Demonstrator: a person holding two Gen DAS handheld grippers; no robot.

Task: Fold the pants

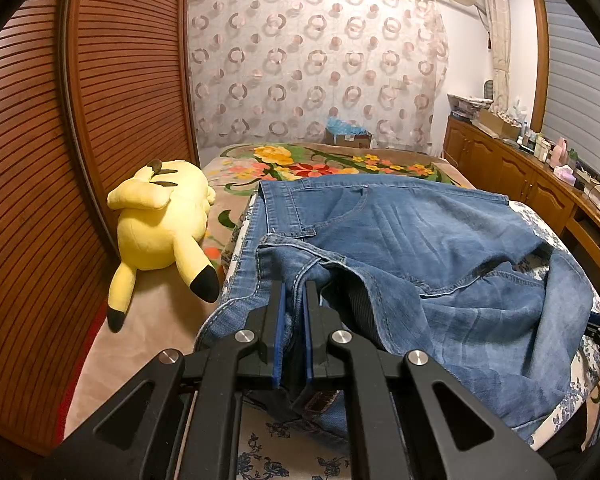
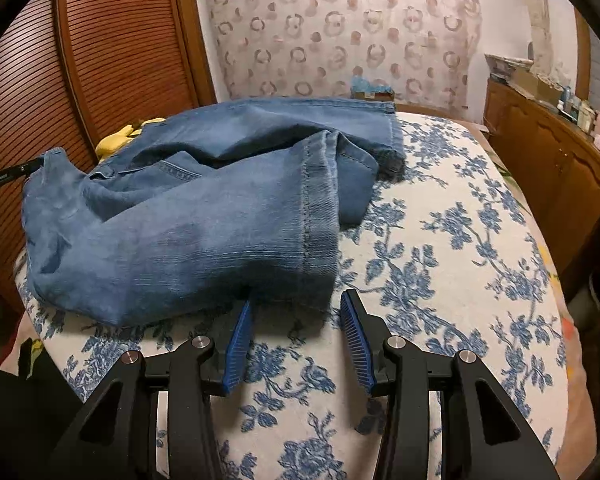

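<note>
Where the left gripper point(image 1: 294, 292) clamps a seam of the jeans point(image 1: 420, 248), denim bunches over its tips and hides the pinch point. Jeans lie crumpled on the floral bedcover point(image 2: 440, 240) — a leg hem just ahead of the right gripper point(image 2: 296, 306), jaws apart, nothing between. Left of the pants, a yellow plush point(image 1: 160, 220). Far off, a cardboard box point(image 1: 350, 138) — contents unclear.

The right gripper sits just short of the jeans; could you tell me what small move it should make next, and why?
Probably ease the right gripper forward and close on the jeans at their near edge: its jaws stand open and empty just short of the denim, while the left gripper already pinches the waistband.
</note>
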